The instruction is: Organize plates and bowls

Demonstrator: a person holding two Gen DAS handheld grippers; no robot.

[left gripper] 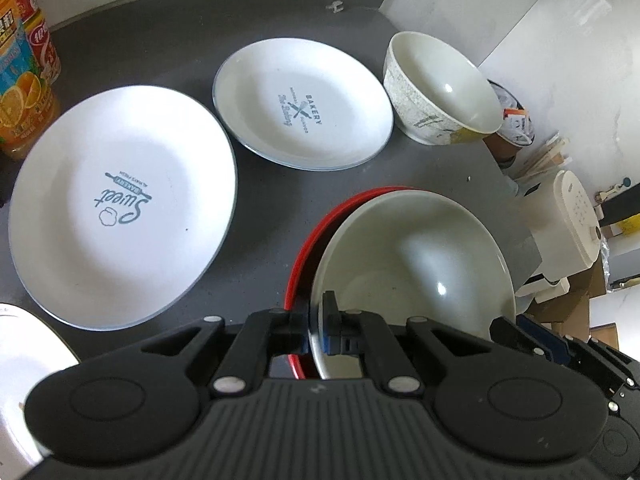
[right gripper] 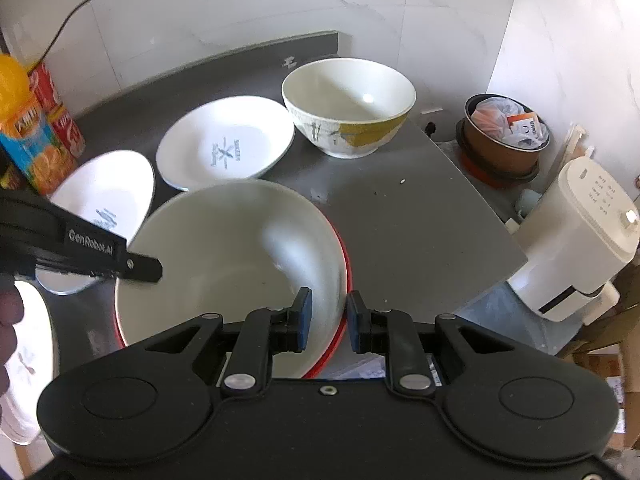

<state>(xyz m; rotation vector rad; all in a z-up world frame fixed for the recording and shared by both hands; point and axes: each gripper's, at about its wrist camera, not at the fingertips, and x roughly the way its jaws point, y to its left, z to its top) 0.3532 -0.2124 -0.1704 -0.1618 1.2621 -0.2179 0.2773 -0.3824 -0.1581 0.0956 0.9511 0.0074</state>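
Note:
A cream bowl (left gripper: 416, 256) sits tilted inside a red bowl (left gripper: 304, 248) at the near right of the grey counter (left gripper: 260, 196). My left gripper (left gripper: 316, 320) is shut on the cream bowl's near-left rim. In the right wrist view my right gripper (right gripper: 329, 318) stands open astride the right rim of the cream bowl (right gripper: 232, 248) and red bowl (right gripper: 347, 256). Behind them lie a large "Sweet" plate (left gripper: 120, 204), a smaller "Bakery" plate (left gripper: 300, 104) and a patterned bowl (left gripper: 436, 92), upright and empty.
Juice bottles and red cans (left gripper: 20, 80) stand at the far left. Another white plate (left gripper: 24, 360) lies at the near left. Off the counter's right edge are a white appliance (right gripper: 580, 240) and a brown pot holding bags (right gripper: 504, 140). A hand (right gripper: 8, 320) shows at the left.

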